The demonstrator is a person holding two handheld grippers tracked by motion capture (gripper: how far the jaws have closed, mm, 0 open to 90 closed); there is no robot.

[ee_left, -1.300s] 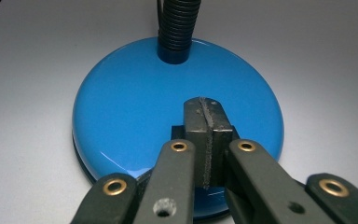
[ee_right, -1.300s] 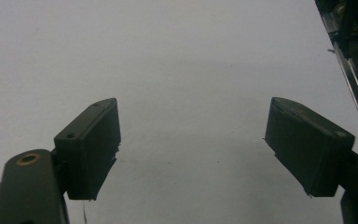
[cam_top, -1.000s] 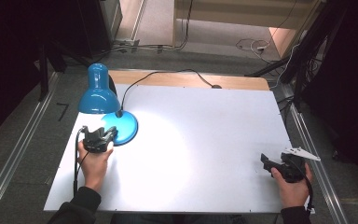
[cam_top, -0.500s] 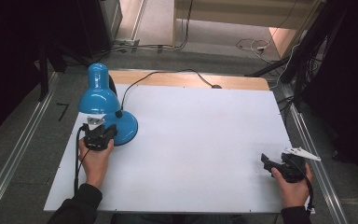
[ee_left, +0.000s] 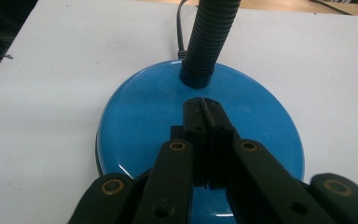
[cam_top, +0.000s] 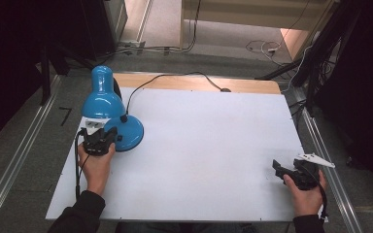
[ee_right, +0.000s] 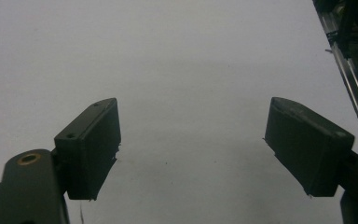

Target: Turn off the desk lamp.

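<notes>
A blue desk lamp stands at the left of the white table (cam_top: 204,141). Its shade (cam_top: 102,99) leans toward the person, and a black ribbed neck (ee_left: 209,42) rises from the round blue base (ee_left: 140,112). My left gripper (cam_top: 102,135) is shut with nothing between its jaws. In the left gripper view its tips (ee_left: 205,106) sit over the middle of the base, just short of the neck; whether they touch it is unclear. My right gripper (cam_top: 278,168) rests near the table's front right corner, jaws wide open (ee_right: 191,140) over bare table.
The lamp's black cord (cam_top: 175,77) runs from the base across the back of the table to its wooden far edge (cam_top: 194,83). Metal rails (cam_top: 320,145) flank the table on both sides. Cables lie on the floor behind.
The bright pool of lamp light on the base and table has gone out. My left gripper moved forward onto the lamp base. The right gripper stayed put.
</notes>
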